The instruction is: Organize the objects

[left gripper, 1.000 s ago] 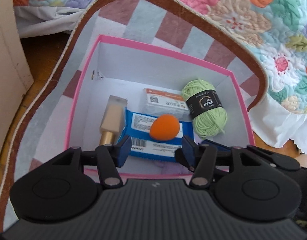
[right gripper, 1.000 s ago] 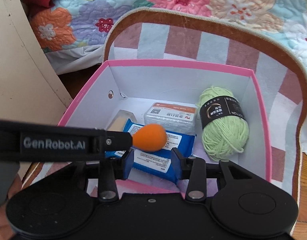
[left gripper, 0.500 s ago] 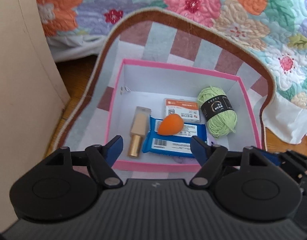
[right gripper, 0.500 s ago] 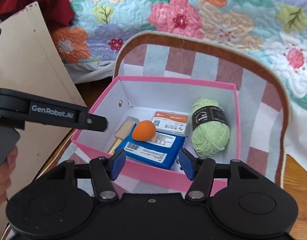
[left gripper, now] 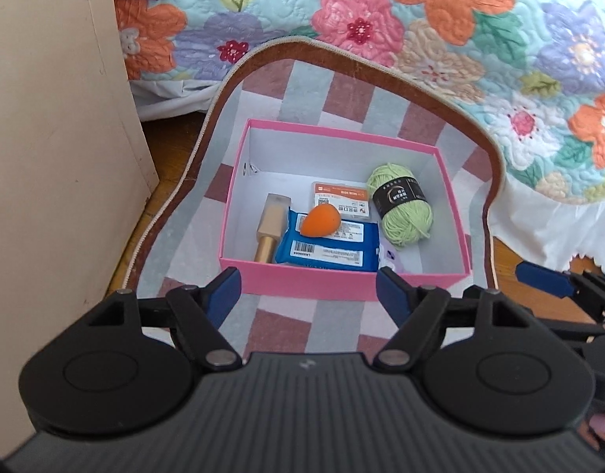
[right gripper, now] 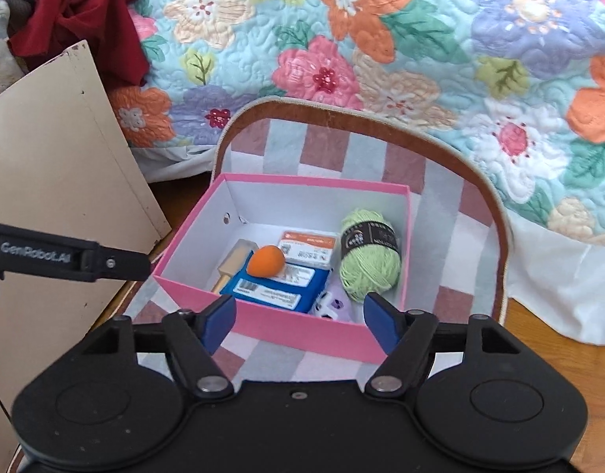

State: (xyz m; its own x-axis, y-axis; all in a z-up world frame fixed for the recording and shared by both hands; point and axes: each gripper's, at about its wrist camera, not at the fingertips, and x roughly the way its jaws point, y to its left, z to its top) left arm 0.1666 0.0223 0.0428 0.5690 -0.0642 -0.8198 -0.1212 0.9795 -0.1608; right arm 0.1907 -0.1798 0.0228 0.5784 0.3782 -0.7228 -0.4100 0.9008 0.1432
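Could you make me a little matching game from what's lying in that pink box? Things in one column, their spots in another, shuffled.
Things:
1. green yarn ball
2. orange sponge
3. gold bottle
4. blue packet

Places in the pink box, seen from the left wrist camera:
A. along the left side, beside the blue packet
B. at the right side
C. resting on top of the blue packet
D. flat on the floor of the box, in the middle near the front wall

Pairs: 1-B, 2-C, 3-A, 4-D
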